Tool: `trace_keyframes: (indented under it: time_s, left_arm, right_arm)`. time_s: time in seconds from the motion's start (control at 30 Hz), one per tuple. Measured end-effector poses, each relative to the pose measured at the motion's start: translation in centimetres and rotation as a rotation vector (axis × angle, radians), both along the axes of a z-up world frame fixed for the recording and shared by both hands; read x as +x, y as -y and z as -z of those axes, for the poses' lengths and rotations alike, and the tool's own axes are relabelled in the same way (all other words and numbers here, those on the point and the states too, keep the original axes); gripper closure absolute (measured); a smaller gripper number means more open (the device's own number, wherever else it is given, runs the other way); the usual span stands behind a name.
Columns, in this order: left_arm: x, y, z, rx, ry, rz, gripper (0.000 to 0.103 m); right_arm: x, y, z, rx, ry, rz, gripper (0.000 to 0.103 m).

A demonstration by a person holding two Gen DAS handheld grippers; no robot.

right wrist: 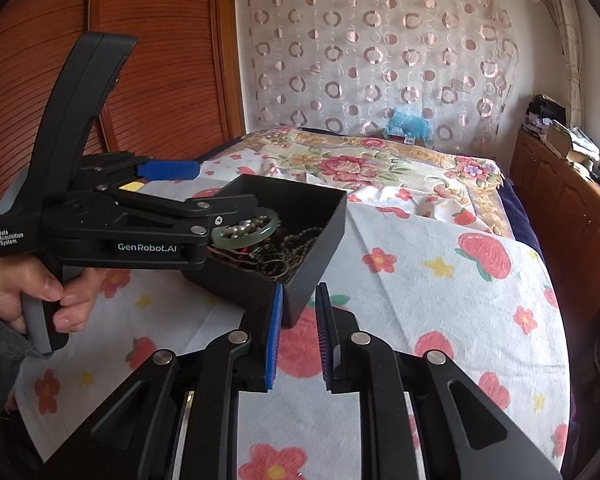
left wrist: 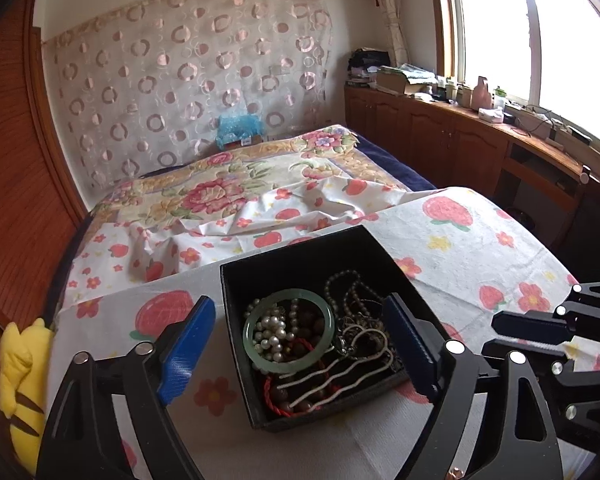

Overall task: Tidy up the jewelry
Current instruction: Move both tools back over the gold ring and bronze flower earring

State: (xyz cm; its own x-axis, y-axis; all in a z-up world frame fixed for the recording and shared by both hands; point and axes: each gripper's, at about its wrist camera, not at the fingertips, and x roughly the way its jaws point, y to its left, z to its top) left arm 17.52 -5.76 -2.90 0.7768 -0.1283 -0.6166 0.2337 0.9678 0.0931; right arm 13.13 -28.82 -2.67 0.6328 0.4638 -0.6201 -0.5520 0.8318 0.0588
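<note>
While the left wrist view looks into the black box (left wrist: 236,280) on the flowered cloth (left wrist: 460,248), with jade bangle (left wrist: 288,330) and pearls, only the right wrist view shows the hand (right wrist: 40,288). The left gripper (left wrist: 300,344) stands wide, pads clear of the box walls. The right gripper (right wrist: 298,336) stands slightly apart, empty, at the box corner.

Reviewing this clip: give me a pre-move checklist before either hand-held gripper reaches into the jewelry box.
1. Black box upright on the cloth: ok.
2. Left hand-held gripper open, astride the box, pads clear: ok.
3. Right hand-held gripper empty, jaws narrowly apart at the box corner: ok.
4. Jade bangle on top, reachable: ok.
5. Chains free of tangles: not ok.
6. Sorting destination in view: cannot tell.
</note>
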Motion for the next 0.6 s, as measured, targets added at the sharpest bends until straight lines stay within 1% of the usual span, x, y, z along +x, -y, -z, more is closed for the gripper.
trace_keyframes:
  time_s: [0.03, 0.07, 0.1, 0.23, 0.43, 0.6]
  left_arm:
    - [-0.6, -0.1, -0.1, -0.004, 0.004, 0.004, 0.018]
    - [-0.8, -0.2, -0.1, -0.006, 0.004, 0.007, 0.018]
    - [-1.2, -0.2, -0.1, -0.01, 0.006, 0.009, 0.017]
    - [-2.5, -0.7, 0.0, -0.039, 0.0, 0.01, 0.017]
    - [-4.0, -1.3, 0.3, -0.061, -0.007, 0.01, 0.015]
    - [-5.6, -1.5, 1.6, -0.049, -0.032, 0.022, 0.014]
  right_arm:
    - [-0.4, -0.1, 0.0, -0.001, 0.001, -0.005, 0.082]
    - [-0.7, -0.2, 0.0, -0.002, 0.002, -0.009, 0.077]
    - [-1.3, -0.4, 0.2, -0.006, 0.0, -0.019, 0.075]
    - [-2.8, -1.0, 0.7, -0.029, -0.005, -0.045, 0.075]
    - [-4.4, -1.3, 1.7, -0.048, -0.032, -0.073, 0.075]
    - [-4.9, -2.0, 2.8, -0.082, -0.078, -0.109, 0.075]
